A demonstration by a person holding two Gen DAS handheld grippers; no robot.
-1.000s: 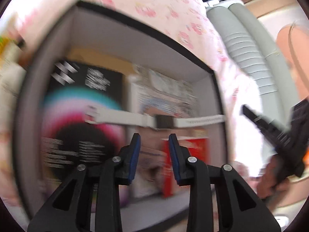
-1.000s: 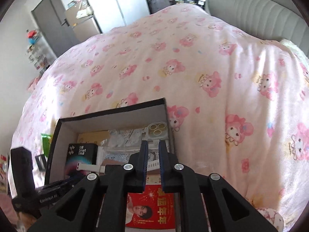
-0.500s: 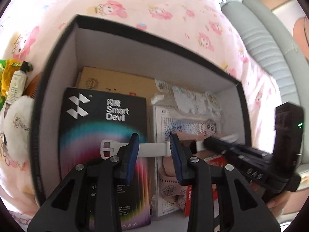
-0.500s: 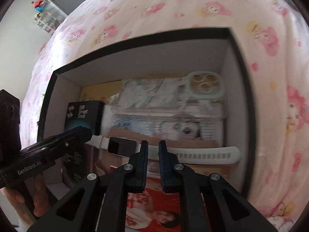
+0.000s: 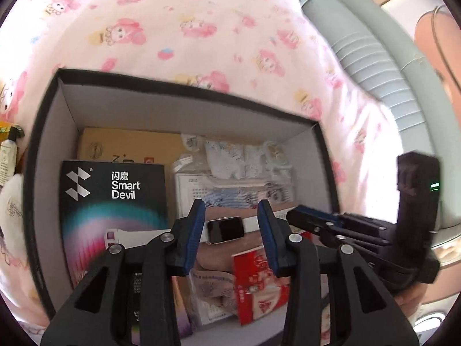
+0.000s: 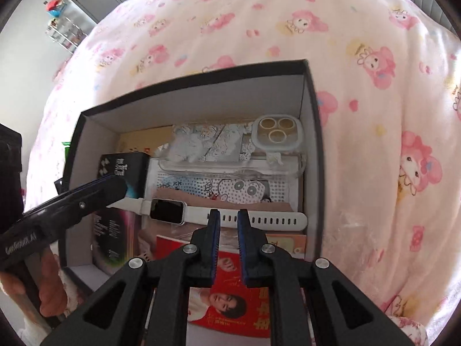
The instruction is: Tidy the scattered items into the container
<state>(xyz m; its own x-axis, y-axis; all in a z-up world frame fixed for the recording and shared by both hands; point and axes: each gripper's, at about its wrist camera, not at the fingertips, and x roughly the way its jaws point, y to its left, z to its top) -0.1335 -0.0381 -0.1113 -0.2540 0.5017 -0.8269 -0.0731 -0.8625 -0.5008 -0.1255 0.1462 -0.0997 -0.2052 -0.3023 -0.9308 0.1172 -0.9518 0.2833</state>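
A black box (image 5: 46,155) with white inner walls sits on a pink cartoon-print bedspread and holds several items. A white smartwatch (image 5: 224,229) lies flat across them; it also shows in the right wrist view (image 6: 201,214). My left gripper (image 5: 232,227) is open, its jaws either side of the watch face and above it, holding nothing. My right gripper (image 6: 229,230) has its jaws a narrow gap apart just above the watch strap (image 6: 273,219), gripping nothing.
In the box (image 6: 312,132) lie a black Smart Devil box (image 5: 115,199), a clear phone case (image 6: 239,150), a white patterned box (image 6: 230,187) and a red packet (image 6: 236,294). A hand-cream tube (image 5: 8,152) and white plush (image 5: 11,204) lie left of the box. A grey headboard (image 5: 371,54) stands behind.
The watch now lies free in the box. Both grippers have pulled back and up from it; the left jaws have opened wider.
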